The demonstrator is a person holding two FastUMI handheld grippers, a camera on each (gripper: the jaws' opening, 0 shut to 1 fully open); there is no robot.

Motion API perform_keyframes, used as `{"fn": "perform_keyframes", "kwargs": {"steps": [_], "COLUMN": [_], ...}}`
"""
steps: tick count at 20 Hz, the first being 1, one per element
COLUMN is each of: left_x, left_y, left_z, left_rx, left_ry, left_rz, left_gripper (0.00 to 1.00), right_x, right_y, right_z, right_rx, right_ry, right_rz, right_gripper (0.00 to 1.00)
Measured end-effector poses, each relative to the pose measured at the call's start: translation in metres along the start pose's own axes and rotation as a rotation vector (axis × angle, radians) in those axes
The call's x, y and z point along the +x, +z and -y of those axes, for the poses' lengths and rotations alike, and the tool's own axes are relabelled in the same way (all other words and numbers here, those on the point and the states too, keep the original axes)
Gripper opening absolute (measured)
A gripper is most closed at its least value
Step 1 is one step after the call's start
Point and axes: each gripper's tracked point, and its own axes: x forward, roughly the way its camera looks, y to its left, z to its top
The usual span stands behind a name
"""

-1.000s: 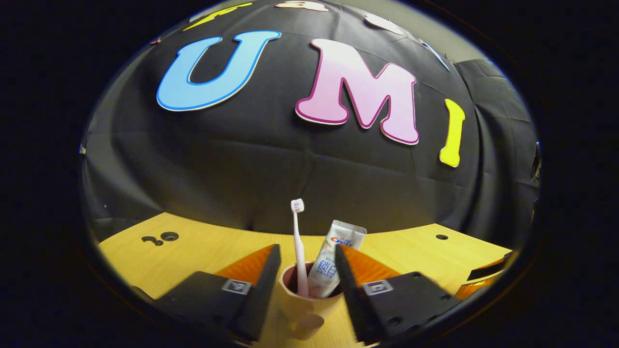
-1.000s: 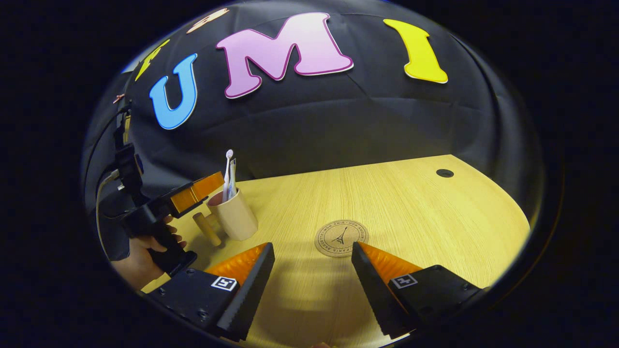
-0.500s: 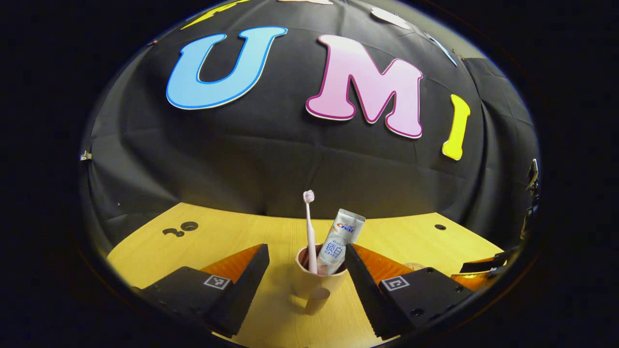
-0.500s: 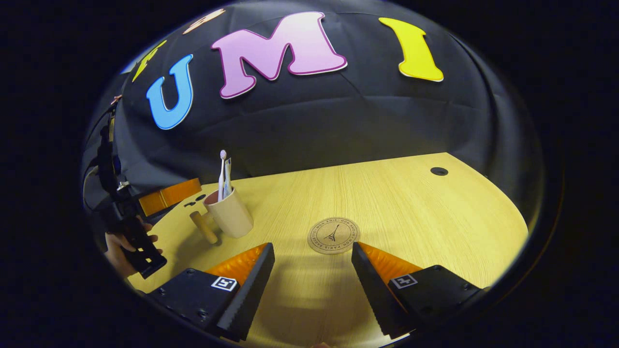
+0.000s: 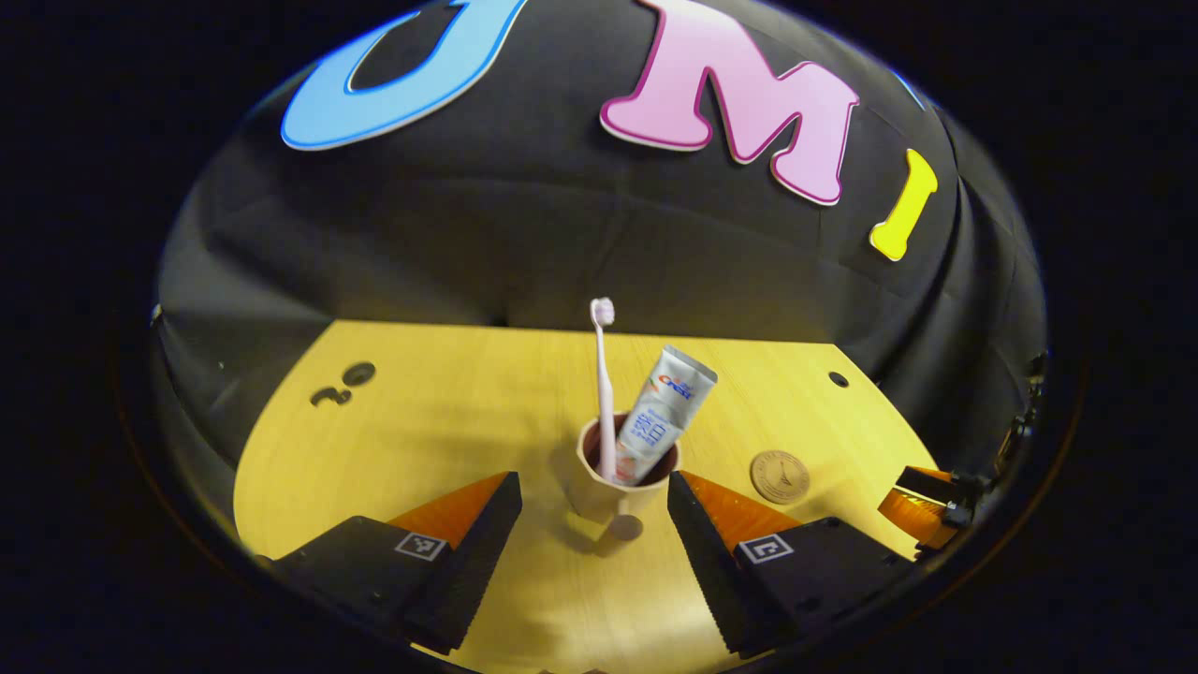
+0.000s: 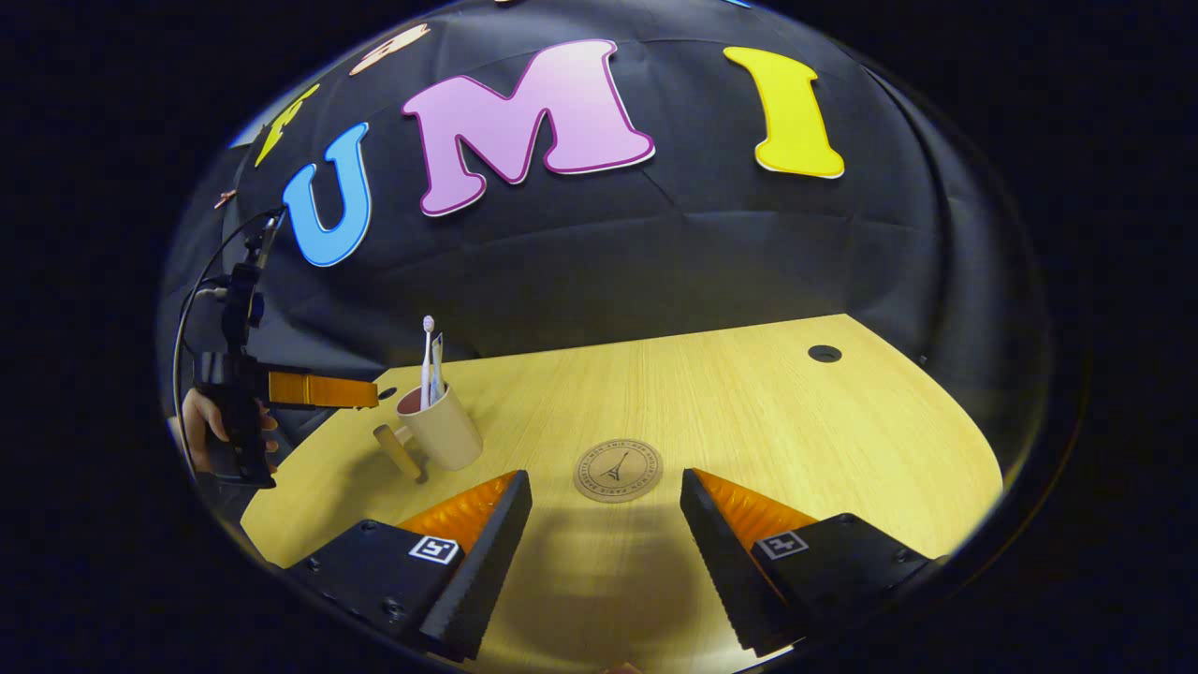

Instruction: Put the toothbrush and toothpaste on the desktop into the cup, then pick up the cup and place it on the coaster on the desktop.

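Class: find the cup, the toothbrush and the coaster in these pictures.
cup (image 6: 447, 434), right gripper view, on its side wall.
toothbrush (image 5: 604, 374), left gripper view, on its handle.
coaster (image 6: 618, 470), right gripper view, on its centre.

Beige plastic cup (image 5: 604, 487) with a dark reddish inside stands upright on the yellow wood-grain bench (image 5: 421, 421), its short peg-like handle (image 6: 398, 451) sticking out low at one side. Pale pink toothbrush (image 5: 604, 374) stands near vertical in it, bristle head up; white-and-silver toothpaste tube (image 5: 660, 417) leans beside it, crimped end up. Round brown coaster (image 6: 618, 471) with a dark printed emblem lies flat on the bench, well apart from the cup and bare.
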Motion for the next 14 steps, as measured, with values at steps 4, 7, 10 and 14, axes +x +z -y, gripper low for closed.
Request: {"fn": "perform_keyframes", "kwargs": {"steps": [4,7,10,14], "left_x": [0.011,0.021,0.038,0.06], "left_y": [-0.022,-0.042,-0.053,-0.063], "left_z": [0.014,0.014,0.008,0.008], "left_rx": [0.035,0.047,0.057,0.089], "left_ry": [-0.063,-0.046,-0.003,0.013], "left_rz": [-0.19,-0.322,-0.422,-0.521], "left_gripper": [0.97,0.98,0.97,0.96], "right_x": [-0.021,-0.034,-0.044,-0.058], "right_y": [0.007,0.003,0.007,0.003], "right_z": [0.026,0.044,0.068,0.099], "right_rx": [0.003,0.014,0.01,0.057], "right_ry": [-0.048,-0.079,-0.123,-0.186], "right_rz": [0.001,-0.026,-0.012,-0.011], "right_gripper": [0.98,0.98,0.98,0.98]}}
